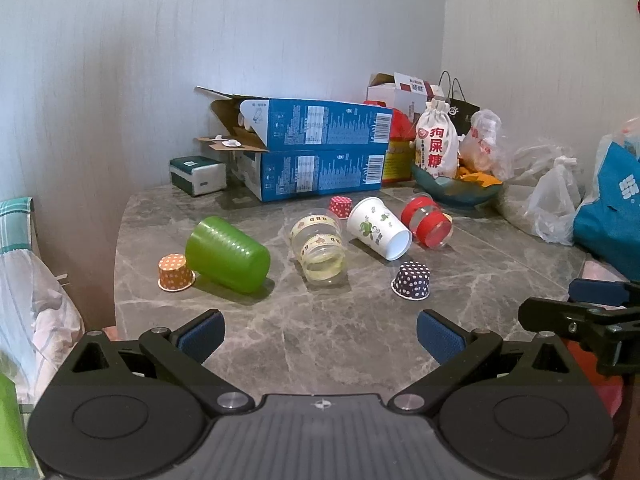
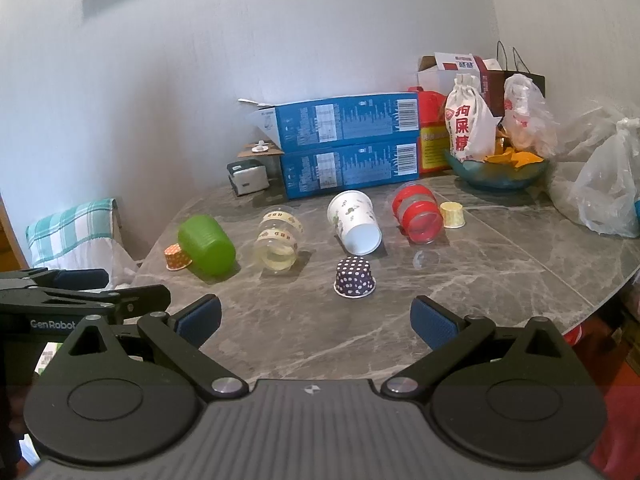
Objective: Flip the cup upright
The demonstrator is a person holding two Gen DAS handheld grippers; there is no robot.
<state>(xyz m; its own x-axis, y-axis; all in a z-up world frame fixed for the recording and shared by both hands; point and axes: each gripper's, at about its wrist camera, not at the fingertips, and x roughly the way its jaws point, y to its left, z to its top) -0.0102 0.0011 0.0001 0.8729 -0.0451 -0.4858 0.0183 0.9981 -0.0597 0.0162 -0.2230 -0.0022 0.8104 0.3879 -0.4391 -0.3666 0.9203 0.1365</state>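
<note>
Grey marble tabletop (image 1: 360,332) stretches out ahead of me, backed by a pale wall. Four cups lie on their sides in a row across it: a green cup (image 1: 228,255) at the left, a clear cup with a patterned band (image 1: 319,249) next, a white paper cup (image 1: 379,227) with its mouth towards me, and a red-banded clear cup (image 1: 427,221) at the right. Small paper baking cups sit mouth down among them: an orange dotted one (image 1: 175,273) touching the green cup, a dark dotted one (image 1: 412,281) nearest me, a red one (image 1: 340,205) behind the row, and a yellow one (image 2: 453,215) on its side just beside the red-banded cup.

Behind these, two blue boxes (image 1: 320,152) are stacked, with a tissue pack (image 1: 197,175) to their left and a teal bowl (image 1: 456,190) of bags to their right.

My left gripper (image 1: 319,334) is spread wide and holds nothing, hovering over the near table edge. My right gripper (image 2: 316,322) is likewise released and empty, well short of every cup.
</note>
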